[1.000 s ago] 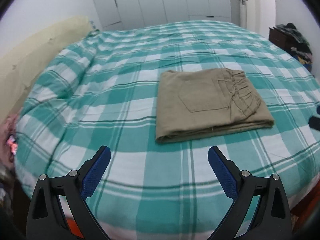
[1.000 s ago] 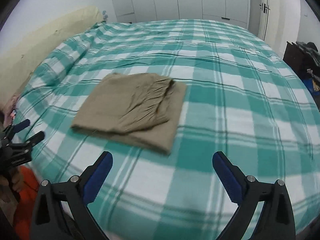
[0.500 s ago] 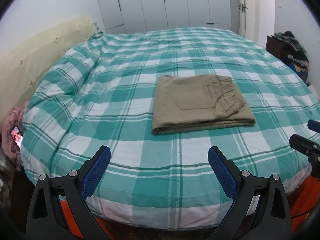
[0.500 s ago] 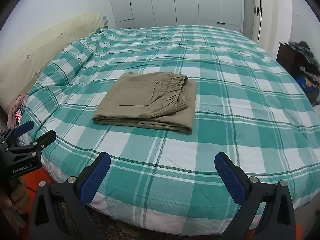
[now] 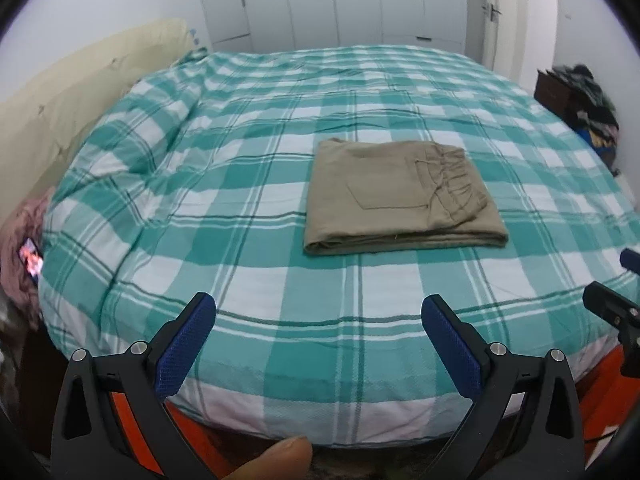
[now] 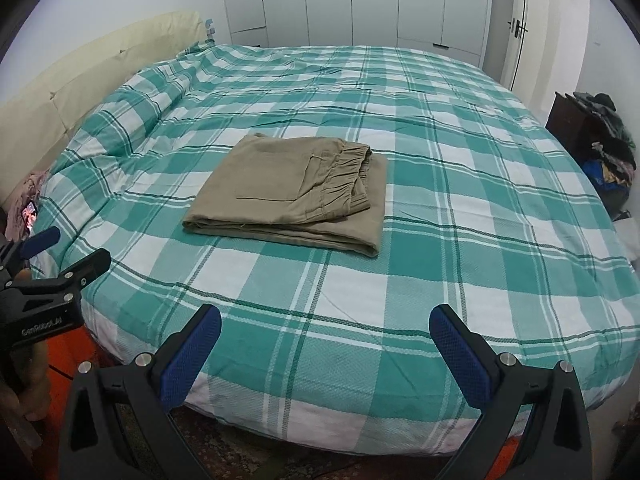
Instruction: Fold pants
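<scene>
Right wrist view: pants (image 6: 296, 190) folded mid-bed (image 6: 440, 240), I judge nothing left; my left gripper (image 5: 318, 332) and right gripper (image 6: 325, 340) spread, empty.

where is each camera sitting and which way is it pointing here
Left wrist: on the left gripper, off the bed's near edge, facing the folded pants; open jaws, a fingertip at the bottom, and the right gripper at the right edge.
Right wrist: on the right gripper, further right, same facing; open jaws, and the left gripper at the left edge.
Shared: pants, green plaid bedspread, white wardrobe, clothes pile.
</scene>
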Tool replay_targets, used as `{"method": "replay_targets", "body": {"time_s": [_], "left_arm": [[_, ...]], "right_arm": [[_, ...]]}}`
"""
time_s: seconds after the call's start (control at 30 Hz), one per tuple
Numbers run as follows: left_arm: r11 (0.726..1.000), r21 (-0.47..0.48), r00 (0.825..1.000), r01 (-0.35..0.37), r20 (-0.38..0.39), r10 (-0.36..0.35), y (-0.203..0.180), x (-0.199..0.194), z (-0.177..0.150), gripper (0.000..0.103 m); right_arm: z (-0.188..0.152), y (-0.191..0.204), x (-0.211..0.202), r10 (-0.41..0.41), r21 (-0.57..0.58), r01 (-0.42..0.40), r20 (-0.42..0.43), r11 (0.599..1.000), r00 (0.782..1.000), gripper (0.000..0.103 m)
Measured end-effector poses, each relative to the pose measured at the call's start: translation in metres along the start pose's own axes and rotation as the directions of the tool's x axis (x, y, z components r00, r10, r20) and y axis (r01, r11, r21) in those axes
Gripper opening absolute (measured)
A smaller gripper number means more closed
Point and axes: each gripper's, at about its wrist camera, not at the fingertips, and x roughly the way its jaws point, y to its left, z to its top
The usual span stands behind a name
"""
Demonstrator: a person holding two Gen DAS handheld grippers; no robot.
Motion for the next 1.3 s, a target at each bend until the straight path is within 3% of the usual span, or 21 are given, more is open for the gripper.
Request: {"method": "replay_targets", "body": {"time_s": [0.17, 0.27, 0.37, 0.43, 0.53, 0.6, 0.77, 0.9, 1.03, 1.3], "left_arm": [[1.000, 0.015, 0.999, 0.010, 0.052, -0.011, 0.007, -0.011, 0.004, 0.103], [0.997, 0.028, 0.998, -0.066, 0.018, 0.066, 0.008, -0.013, 0.006, 0.103], [1.000, 0.029, 0.999, 0.012, -0.041, -0.011, 0.010, -0.010, 0.005, 0.103], [0.998, 0.003, 0.997, 0.064, -0.038, -0.064, 0.013, -0.013, 0.002, 0.103], [0.997, 0.004, 0.996, 0.083, -0.028, -0.083, 0.011, -0.017, 0.003, 0.103], [0.994, 0.018, 0.994, 0.107, -0.026, -0.106, 0.010, -0.019, 0.004, 0.103], [0.992, 0.124, 1.000, 0.024, -0.014, -0.023, -0.005, -0.016, -0.002, 0.103], [0.994, 0.063, 0.995, 0.090, -0.050, -0.087, -0.007, -0.017, -0.003, 0.103], [0.995, 0.095, 0.999, 0.040, -0.009, -0.040, -0.013, -0.029, -0.003, 0.102], [0.993, 0.111, 1.000, 0.027, 0.007, -0.028, -0.018, -0.040, 0.002, 0.102]], "right_arm": [[0.006, 0.001, -0.026, -0.007, -0.007, 0.008, 0.098, 1.000, 0.995, 0.103], [0.010, 0.000, -0.041, 0.013, 0.001, -0.014, 0.153, 1.000, 0.988, 0.103], [0.013, 0.000, -0.048, 0.001, -0.001, -0.001, 0.167, 1.000, 0.986, 0.103], [0.013, 0.000, -0.049, -0.016, -0.004, 0.017, 0.164, 1.000, 0.986, 0.103], [0.014, -0.008, -0.044, 0.059, 0.048, -0.066, 0.134, 0.997, 0.989, 0.103], [0.014, -0.011, -0.036, 0.047, 0.082, -0.055, 0.087, 0.995, 0.995, 0.103], [0.012, 0.000, -0.043, -0.014, 0.003, 0.014, 0.103, 1.000, 0.995, 0.103], [0.012, 0.004, -0.046, 0.010, 0.001, -0.010, 0.082, 1.000, 0.997, 0.103], [0.009, 0.004, -0.041, 0.006, 0.002, -0.006, 0.046, 1.000, 0.999, 0.103], [0.010, 0.008, -0.043, -0.020, -0.020, 0.021, 0.009, 1.000, 1.000, 0.103]]}}
